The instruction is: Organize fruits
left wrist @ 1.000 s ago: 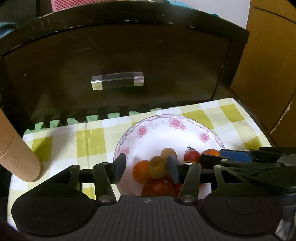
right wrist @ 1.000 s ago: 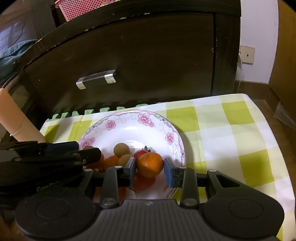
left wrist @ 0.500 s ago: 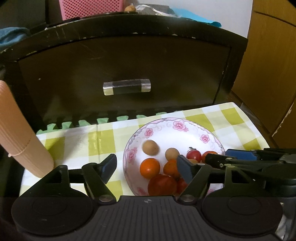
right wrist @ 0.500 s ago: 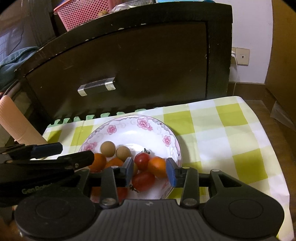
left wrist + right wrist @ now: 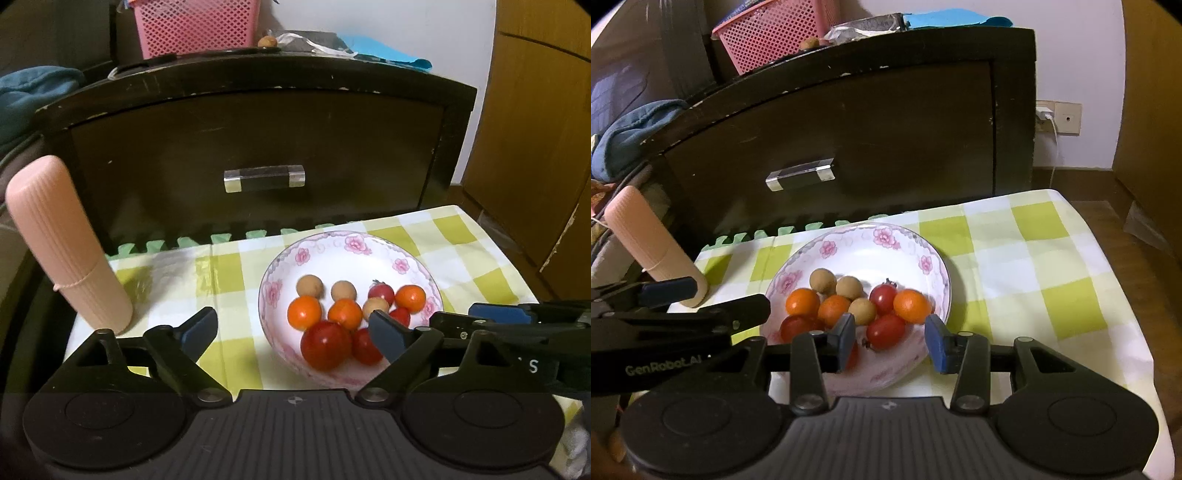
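Observation:
A white plate with pink flowers sits on a green-checked cloth. It holds several fruits: oranges, red tomatoes and tan longans. My left gripper is open and empty, held above the plate's near left side. My right gripper is open and empty above the plate's near right rim. Each gripper shows at the edge of the other's view.
A dark cabinet with a clear drawer handle stands right behind the table. A pink ribbed cylinder stands at the table's left. A pink basket sits on the cabinet. The checked cloth stretches right of the plate.
Both grippers opened, let their fruits go into the plate, and drew back and up. The left one released a longan, the right one an orange.

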Demonstrator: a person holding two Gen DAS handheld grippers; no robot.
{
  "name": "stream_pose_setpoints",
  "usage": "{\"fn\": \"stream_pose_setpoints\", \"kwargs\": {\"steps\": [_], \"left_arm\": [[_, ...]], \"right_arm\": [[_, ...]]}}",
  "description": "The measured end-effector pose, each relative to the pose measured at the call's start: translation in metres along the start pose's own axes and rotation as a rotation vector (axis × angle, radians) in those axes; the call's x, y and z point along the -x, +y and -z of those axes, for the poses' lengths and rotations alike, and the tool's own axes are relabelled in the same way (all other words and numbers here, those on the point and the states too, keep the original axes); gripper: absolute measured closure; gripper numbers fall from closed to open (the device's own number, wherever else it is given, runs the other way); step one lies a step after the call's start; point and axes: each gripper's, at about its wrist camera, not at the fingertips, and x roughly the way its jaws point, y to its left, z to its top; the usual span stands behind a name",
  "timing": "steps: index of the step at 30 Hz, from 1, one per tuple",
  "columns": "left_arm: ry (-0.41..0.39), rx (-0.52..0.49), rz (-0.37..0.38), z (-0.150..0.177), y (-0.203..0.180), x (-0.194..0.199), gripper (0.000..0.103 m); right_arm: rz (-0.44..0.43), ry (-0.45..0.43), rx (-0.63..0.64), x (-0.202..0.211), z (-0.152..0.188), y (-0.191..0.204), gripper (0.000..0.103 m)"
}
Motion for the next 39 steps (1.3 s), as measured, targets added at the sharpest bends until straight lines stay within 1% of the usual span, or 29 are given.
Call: {"fn": "stream_pose_setpoints", "kwargs": {"steps": [6,9,15,20,25,35,39], "left_arm": [[-0.016,-0.008,-0.024,0.013,-0.003,0.022,0.000],[-0.018,-0.020,-0.040,0.022,-0.007,0.031,0.000],[0.003,-0.022,-0.079,0.040,-0.009,0.042,0.000],[0.035,0.004,-0.062,0.056,-0.010,0.052,0.000],[0.051,0.015,-0.054,0.069,-0.009,0.064,0.000],[0.078,-0.012,-0.051,0.089,-0.014,0.085,0.000],[0.078,0.006,-0.040,0.093,-0.012,0.092,0.000]], "right_arm": [[0.007,-0.007,-0.008,0.023,0.012,0.002,0.063],[0.012,-0.004,-0.016,0.033,0.021,0.002,0.063],[0.019,0.009,-0.039,0.052,0.041,0.002,0.063],[0.011,0.024,-0.053,0.067,0.057,0.006,0.062],[0.004,0.034,-0.056,0.081,0.073,0.011,0.062],[-0.008,0.049,-0.062,0.105,0.100,0.023,0.062],[-0.007,0.047,-0.062,0.113,0.107,0.026,0.062]]}}
